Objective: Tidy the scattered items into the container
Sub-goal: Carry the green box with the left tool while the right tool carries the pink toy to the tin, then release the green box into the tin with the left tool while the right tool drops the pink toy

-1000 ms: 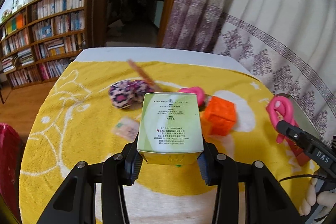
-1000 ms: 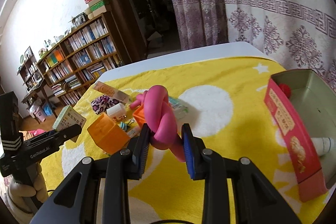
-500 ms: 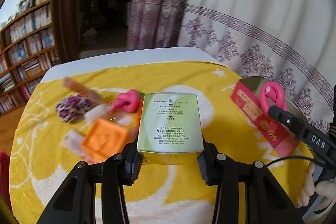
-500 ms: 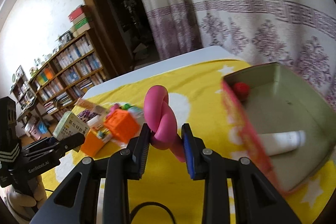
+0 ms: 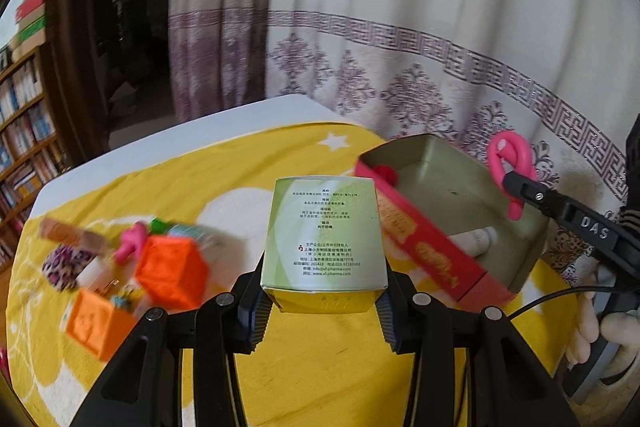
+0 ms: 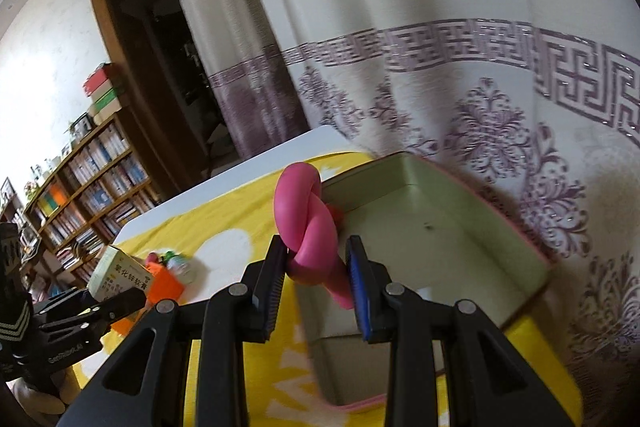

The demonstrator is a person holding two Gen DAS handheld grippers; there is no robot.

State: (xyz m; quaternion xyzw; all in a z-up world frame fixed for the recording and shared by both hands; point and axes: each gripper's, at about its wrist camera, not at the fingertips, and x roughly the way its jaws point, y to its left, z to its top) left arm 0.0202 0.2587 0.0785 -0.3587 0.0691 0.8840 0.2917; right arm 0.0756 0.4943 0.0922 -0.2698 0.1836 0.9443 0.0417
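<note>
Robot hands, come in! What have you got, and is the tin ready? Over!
Left gripper shut on green box. Right gripper shut on pink knot toy, over open tin. Nothing blocking.

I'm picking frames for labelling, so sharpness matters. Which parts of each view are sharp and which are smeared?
Left wrist view: the green box clamped in the jaws is crisp, its print legible; the orange cubes and bookshelf are motion-smeared. Right wrist view: the pink knotted toy is sharp; the tin and yellow cloth blur slightly. Both views bow at the edges.
</note>
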